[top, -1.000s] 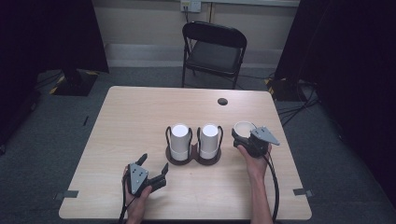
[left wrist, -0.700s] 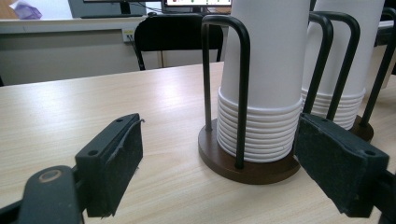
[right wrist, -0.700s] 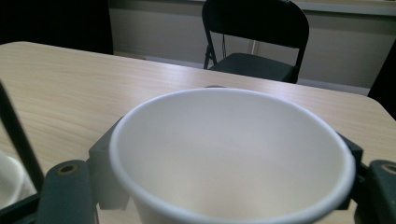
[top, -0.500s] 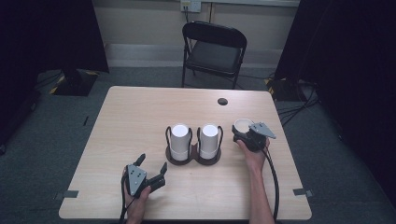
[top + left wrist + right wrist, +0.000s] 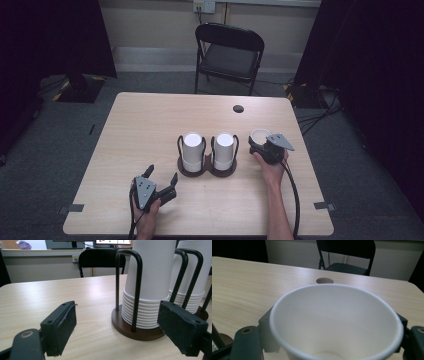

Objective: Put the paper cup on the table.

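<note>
A white paper cup (image 5: 335,322) sits upright between the jaws of the right gripper (image 5: 265,145), which have just been easing wider; both jaws hug its sides at the right of the tabletop (image 5: 145,120), just beside two cup stacks (image 5: 192,150) standing upside down in wire holders (image 5: 136,287). The left gripper (image 5: 162,179) hovers near the front edge, jaws spread on nothing, pointed toward the nearer stack. A folding chair (image 5: 230,52) stands beyond.
</note>
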A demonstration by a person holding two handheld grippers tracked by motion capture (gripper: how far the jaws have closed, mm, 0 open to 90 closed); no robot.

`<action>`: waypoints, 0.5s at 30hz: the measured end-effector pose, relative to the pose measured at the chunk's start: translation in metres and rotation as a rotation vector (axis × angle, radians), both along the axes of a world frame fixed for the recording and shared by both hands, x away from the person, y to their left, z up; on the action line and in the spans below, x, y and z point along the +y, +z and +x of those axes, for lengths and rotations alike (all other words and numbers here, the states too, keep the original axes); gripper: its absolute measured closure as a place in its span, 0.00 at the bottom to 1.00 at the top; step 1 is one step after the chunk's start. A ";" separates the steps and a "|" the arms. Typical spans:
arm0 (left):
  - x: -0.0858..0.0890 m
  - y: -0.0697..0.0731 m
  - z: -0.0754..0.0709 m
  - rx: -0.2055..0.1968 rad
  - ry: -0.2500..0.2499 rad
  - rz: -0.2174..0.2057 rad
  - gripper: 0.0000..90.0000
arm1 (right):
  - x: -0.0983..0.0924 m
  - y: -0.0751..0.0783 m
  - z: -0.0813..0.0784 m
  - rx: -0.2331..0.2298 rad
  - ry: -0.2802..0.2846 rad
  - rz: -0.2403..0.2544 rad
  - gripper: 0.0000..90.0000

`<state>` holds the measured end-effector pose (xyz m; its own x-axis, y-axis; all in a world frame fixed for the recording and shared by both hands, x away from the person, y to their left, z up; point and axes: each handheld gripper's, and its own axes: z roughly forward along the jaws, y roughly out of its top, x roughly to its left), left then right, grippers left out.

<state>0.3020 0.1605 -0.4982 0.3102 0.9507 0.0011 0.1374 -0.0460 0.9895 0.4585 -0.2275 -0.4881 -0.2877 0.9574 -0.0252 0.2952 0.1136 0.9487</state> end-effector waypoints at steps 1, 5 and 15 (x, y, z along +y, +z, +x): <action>0.000 0.000 0.000 0.001 -0.004 0.003 0.18 | -0.001 -0.001 -0.001 0.009 -0.001 -0.008 0.25; 0.000 0.000 0.001 0.007 -0.002 -0.001 0.18 | -0.002 -0.005 -0.002 0.068 -0.003 -0.021 0.25; 0.000 0.000 0.000 -0.002 0.010 -0.004 0.17 | -0.001 -0.001 -0.009 0.116 0.005 0.014 0.15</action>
<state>0.3019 0.1606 -0.4983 0.3002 0.9539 -0.0022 0.1363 -0.0406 0.9898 0.4498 -0.2289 -0.4891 -0.2932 0.9558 0.0214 0.4020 0.1029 0.9098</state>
